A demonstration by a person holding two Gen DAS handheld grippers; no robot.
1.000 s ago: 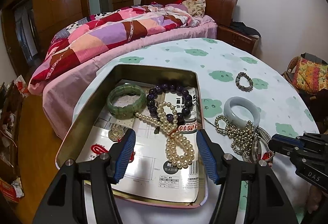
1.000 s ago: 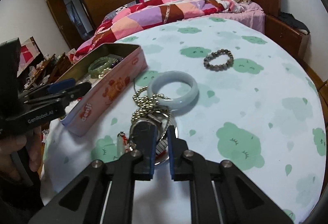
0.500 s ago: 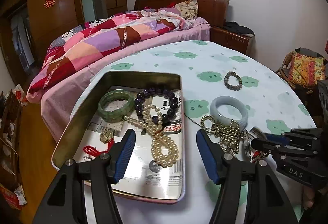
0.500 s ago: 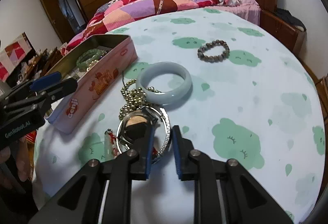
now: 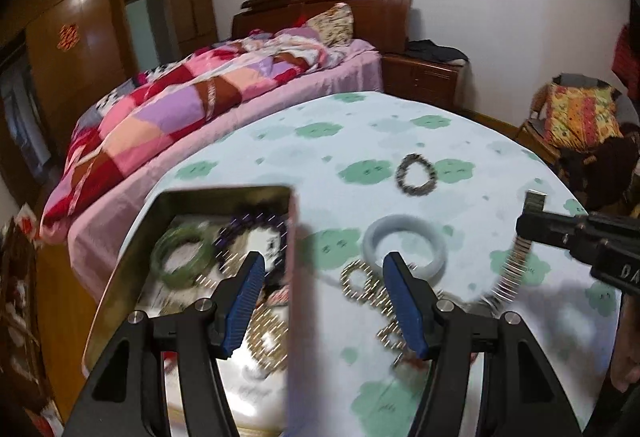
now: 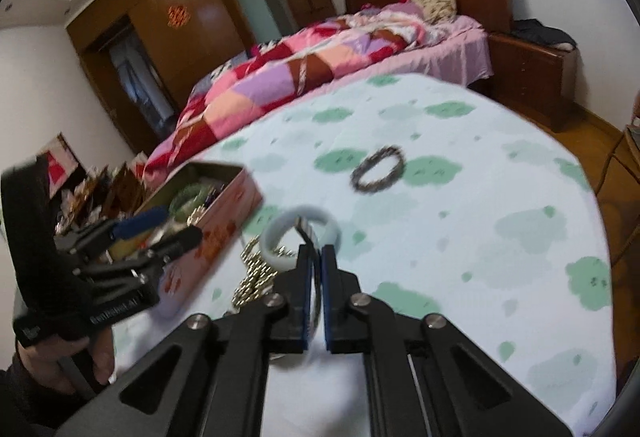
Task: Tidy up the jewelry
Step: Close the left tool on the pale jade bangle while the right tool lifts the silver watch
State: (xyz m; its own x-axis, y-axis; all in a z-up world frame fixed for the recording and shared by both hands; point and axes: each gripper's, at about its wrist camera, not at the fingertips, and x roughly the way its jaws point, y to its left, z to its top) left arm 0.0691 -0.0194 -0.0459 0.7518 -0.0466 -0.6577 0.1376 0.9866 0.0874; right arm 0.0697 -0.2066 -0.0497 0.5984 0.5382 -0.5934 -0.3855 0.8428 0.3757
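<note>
While the right tool (image 6: 315, 257), low in the centre of its view, is clamping a metal watch band (image 5: 516, 265) and holding it off the desk (image 6: 460, 237), the left tool (image 5: 322, 301) is hanging open over the tin's (image 5: 294, 237) right wall, gripping nothing.

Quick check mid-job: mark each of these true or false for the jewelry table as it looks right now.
1. The right hand-held gripper is shut on a silver metal watch band. True.
2. The left hand-held gripper holds the pale grey-blue bangle. False: it is open and holds nothing.
3. The green jade bangle lies inside the rectangular metal tin. True.
4. The dark beaded bracelet is in the tin. False: it lies on the cloud-print tablecloth.
</note>
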